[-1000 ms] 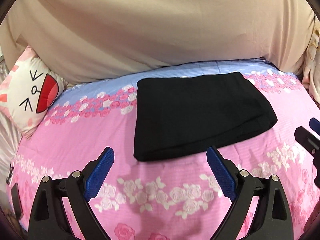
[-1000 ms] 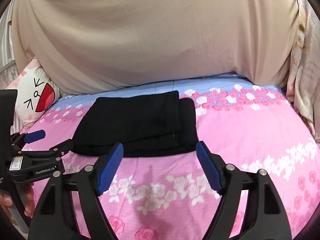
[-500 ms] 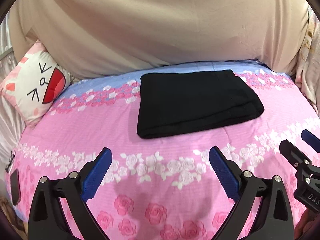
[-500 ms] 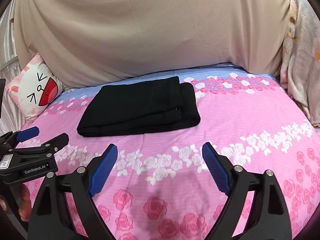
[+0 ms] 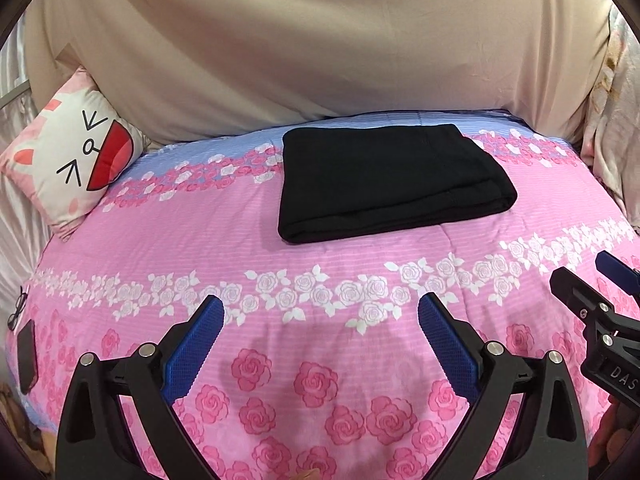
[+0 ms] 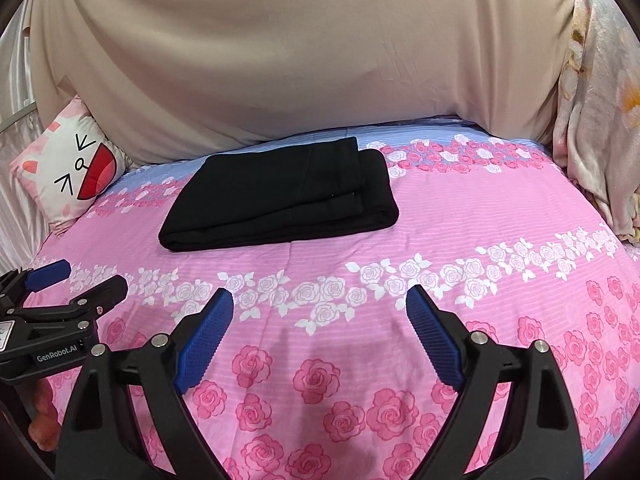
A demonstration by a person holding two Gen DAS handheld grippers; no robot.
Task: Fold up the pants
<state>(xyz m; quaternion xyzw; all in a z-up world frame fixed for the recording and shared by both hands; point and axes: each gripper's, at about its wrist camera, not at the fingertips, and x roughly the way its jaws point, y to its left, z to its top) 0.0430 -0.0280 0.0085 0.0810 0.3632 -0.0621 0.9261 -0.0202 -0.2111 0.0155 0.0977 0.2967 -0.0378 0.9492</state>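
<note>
Black pants (image 5: 388, 180) lie folded into a flat rectangle on the far half of the pink flowered bed; they also show in the right wrist view (image 6: 280, 196). My left gripper (image 5: 320, 312) is open and empty, held above the near part of the bed, well short of the pants. My right gripper (image 6: 320, 302) is open and empty, also short of the pants. The right gripper shows at the right edge of the left wrist view (image 5: 592, 284). The left gripper shows at the left edge of the right wrist view (image 6: 76, 280).
A cat-face pillow (image 5: 76, 160) leans at the far left of the bed. A beige sheet (image 5: 320, 40) hangs behind the bed. A flowered blanket (image 6: 600, 120) is bunched at the right. Glasses (image 5: 18, 308) and a dark phone (image 5: 27, 356) lie at the left edge.
Both grippers have drawn back from the folded pants toward the near edge of the bed, so the pants look smaller and farther. Both stay open and empty.
</note>
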